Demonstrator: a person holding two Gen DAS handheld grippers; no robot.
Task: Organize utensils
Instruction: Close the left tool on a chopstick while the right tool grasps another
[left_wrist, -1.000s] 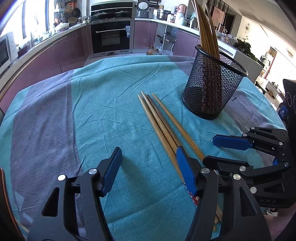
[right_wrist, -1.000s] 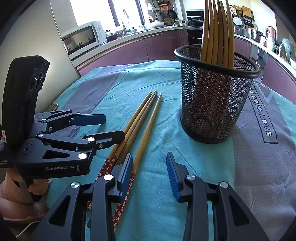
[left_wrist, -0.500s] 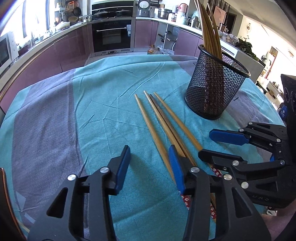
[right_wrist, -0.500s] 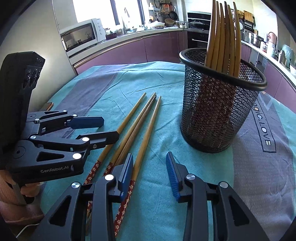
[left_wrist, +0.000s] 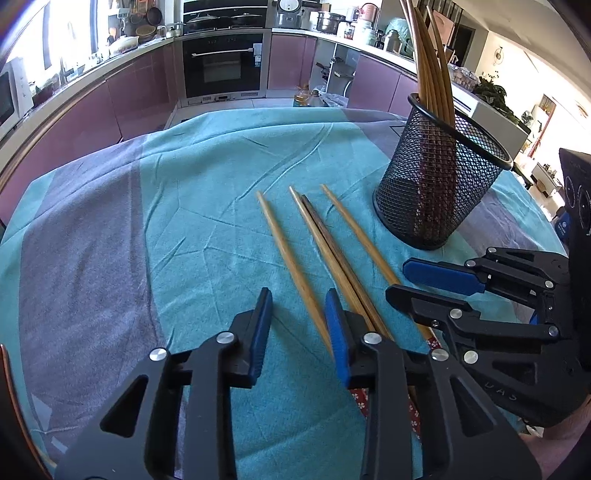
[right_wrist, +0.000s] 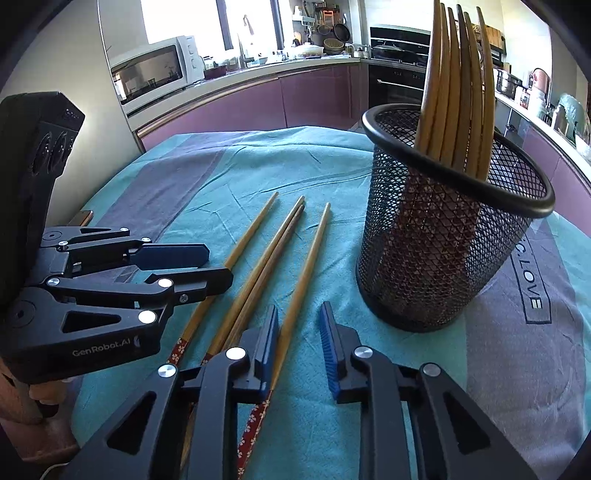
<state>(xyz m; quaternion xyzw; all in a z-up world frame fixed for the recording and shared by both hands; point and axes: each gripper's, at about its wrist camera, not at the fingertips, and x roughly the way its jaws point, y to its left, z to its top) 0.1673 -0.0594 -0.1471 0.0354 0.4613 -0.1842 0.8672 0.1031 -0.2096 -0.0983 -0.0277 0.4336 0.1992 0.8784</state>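
Mesh holder (right_wrist: 454, 236) upright on teal-and-grey cloth (left_wrist: 207, 229), bundle of chopsticks (right_wrist: 458, 85) standing inside. Four loose chopsticks (left_wrist: 332, 251) flat on cloth just beside holder, tips toward it; middle two touching, outer two apart. Left gripper (left_wrist: 297, 325) low over outermost chopstick from holder, jaws just been closing, gap remaining, stick between them, pads not pressing it. Right gripper (right_wrist: 299, 341) at chopstick nearest holder, jaws just been closing, still parted; stick beside one pad, not clamped.
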